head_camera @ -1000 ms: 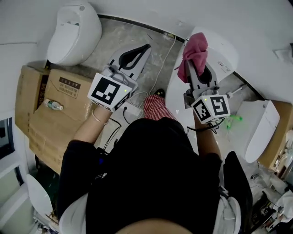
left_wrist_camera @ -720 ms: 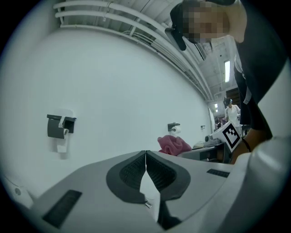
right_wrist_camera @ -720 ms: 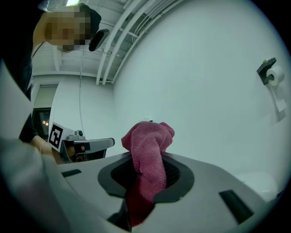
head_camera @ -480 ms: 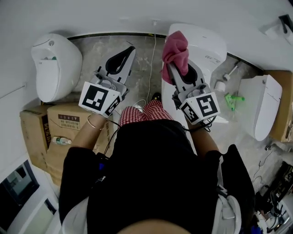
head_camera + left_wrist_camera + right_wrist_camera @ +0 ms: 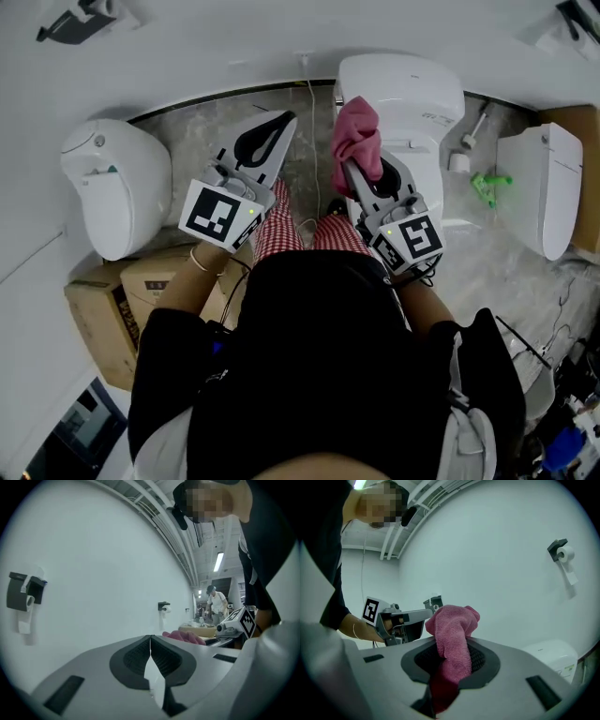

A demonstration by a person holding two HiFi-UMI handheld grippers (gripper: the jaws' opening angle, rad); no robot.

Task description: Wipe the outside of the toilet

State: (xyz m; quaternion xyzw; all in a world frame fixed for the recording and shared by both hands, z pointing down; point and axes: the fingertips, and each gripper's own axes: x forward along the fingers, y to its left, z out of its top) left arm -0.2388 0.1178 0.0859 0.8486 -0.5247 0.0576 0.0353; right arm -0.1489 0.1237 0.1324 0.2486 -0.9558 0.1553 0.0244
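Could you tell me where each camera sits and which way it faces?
Head view: on the person's head, facing down at the toilet; both forearms show.
Left gripper view: on the left gripper, along shut jaws toward a wall; torso shows.
Right gripper view: on the right gripper, along jaws clamping the pink cloth; left forearm shows.
All three show the cloth.

Head view: camera above the person, facing steeply down over the torso onto the left gripper (image 5: 284,120), the right gripper (image 5: 359,171) and the toilet (image 5: 403,89) at the foot of the wall (image 5: 234,37).

Left gripper view: camera close behind its own jaws, facing along them at that white wall; right gripper view: same mounting, same facing.

Shared: each gripper view catches the other gripper at its edge; the pink cloth (image 5: 452,634) appears in all three; the toilet shows in the head view and the right gripper view.
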